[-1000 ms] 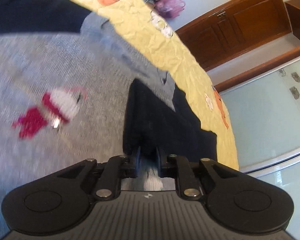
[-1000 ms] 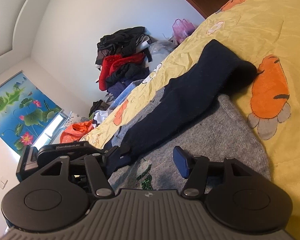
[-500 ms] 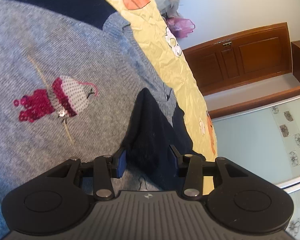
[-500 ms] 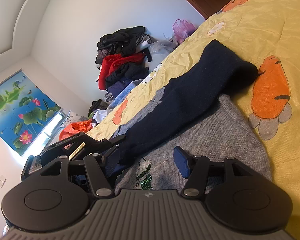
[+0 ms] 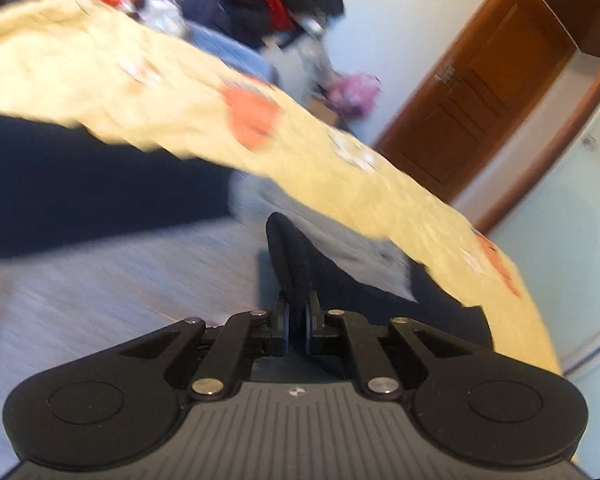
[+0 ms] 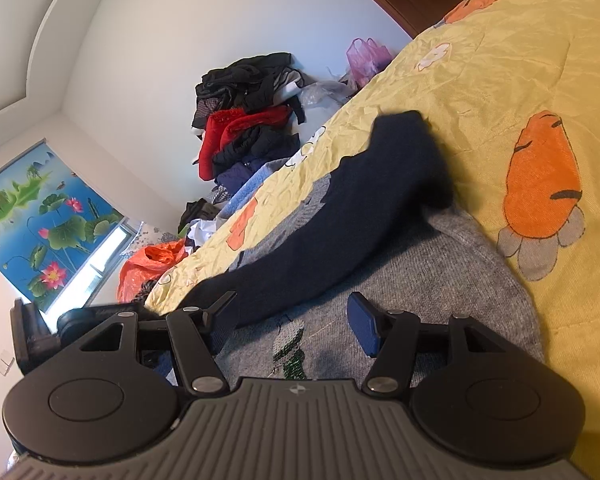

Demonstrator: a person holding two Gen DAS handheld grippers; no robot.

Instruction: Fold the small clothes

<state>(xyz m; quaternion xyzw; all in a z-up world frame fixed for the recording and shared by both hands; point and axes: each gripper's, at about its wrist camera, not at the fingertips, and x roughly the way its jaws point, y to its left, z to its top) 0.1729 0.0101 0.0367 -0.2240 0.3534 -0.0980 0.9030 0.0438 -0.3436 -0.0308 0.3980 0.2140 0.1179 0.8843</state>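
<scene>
Our left gripper has just squeezed shut on the dark sleeve – it runs long, from seven o'clock up to one o'clock. Our right gripper is open, holding nothing, over the gray sweater.

grey knit sweater with navy sleeves and green sequin motif; yellow crinkled bedsheet printed with orange fish and white flowers.

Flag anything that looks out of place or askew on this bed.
The navy sleeve lies slantwise across the grey sweater, not folded flat, its cuff bunched on the yellow bedspread. The left gripper pinches the other navy sleeve. A loose clothes pile sits beyond the bed.
</scene>
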